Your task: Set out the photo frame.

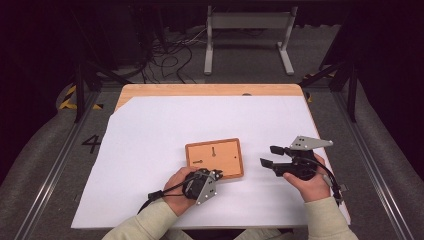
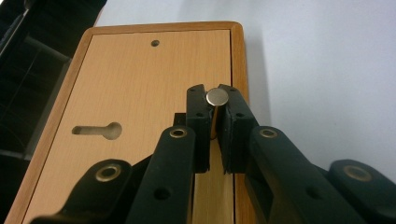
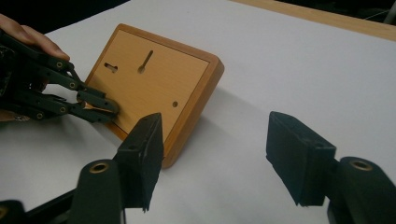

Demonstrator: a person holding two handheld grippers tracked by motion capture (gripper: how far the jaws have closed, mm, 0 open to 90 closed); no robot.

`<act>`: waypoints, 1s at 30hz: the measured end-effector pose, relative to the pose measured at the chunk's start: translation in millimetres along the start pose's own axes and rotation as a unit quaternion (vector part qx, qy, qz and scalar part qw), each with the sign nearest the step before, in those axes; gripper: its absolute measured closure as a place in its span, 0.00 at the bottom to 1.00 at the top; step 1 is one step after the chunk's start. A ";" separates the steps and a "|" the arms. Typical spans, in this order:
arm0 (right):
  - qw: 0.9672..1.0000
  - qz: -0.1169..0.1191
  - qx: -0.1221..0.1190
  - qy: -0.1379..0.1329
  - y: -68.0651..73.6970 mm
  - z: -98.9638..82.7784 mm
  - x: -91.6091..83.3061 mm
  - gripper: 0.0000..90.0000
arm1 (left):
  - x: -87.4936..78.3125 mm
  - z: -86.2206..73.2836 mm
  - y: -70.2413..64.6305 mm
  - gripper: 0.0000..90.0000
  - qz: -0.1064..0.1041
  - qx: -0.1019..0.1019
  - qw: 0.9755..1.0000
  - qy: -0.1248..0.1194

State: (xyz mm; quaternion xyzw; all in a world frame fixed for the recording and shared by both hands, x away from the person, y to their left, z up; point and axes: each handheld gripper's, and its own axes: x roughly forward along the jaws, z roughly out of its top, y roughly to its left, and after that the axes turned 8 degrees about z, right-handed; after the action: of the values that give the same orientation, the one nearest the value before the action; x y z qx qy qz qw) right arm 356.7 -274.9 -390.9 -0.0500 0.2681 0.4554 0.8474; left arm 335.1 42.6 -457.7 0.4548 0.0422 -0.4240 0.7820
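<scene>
wooden board (image 1: 214,158): left claw (image 2: 216,109) grips its metal peg (image 2: 217,97).

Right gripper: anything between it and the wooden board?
Nothing. In the high view, bare white sheet separates the right gripper from the wooden board; its fingers stand open and empty.

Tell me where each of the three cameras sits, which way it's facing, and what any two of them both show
High view: above the person's side, looking forward and down on the table; forearms, hands, left gripper and right gripper show.
Left gripper view: rides the left gripper, looking along jaws shut on a metal pin over the wooden board.
Right gripper view: rides the right gripper, jaws open, facing the wooden board and left gripper.
Shared: all show the wooden board and its keyhole slot.
</scene>
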 end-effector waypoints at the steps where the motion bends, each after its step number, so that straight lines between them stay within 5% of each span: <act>1: 1.000 0.002 0.001 0.010 0.0 1.3 5.0 0.39 | -0.1 0.3 -0.5 0.93 0.000 0.002 1.000 0.001; 5: 0.998 0.027 0.012 0.052 -3.0 9.7 27.2 0.36 | -0.7 1.2 -2.3 0.93 0.004 0.007 1.000 0.002; 11: 0.995 0.055 0.023 0.078 -8.1 28.1 56.8 0.33 | -1.0 1.2 -3.2 0.93 0.004 0.003 1.000 0.003; 21: 0.986 0.091 0.061 0.129 -25.7 37.6 107.2 0.27 | -1.6 1.5 -3.9 0.93 0.004 0.009 1.000 0.003; 26: 0.979 0.128 0.089 0.131 -32.3 34.0 118.8 0.25 | -2.6 1.6 -3.6 0.93 0.003 0.016 1.000 0.009; 30: 0.977 0.141 0.089 0.136 -30.3 33.6 125.9 0.26 | -1.8 1.4 -5.2 0.93 0.004 0.005 1.000 0.002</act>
State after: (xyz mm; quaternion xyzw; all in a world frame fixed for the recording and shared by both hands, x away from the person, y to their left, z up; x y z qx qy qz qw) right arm 450.2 -187.6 -430.0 0.0022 0.4244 0.5341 0.7311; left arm 329.9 41.5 -459.6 0.4603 0.0400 -0.4201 0.7810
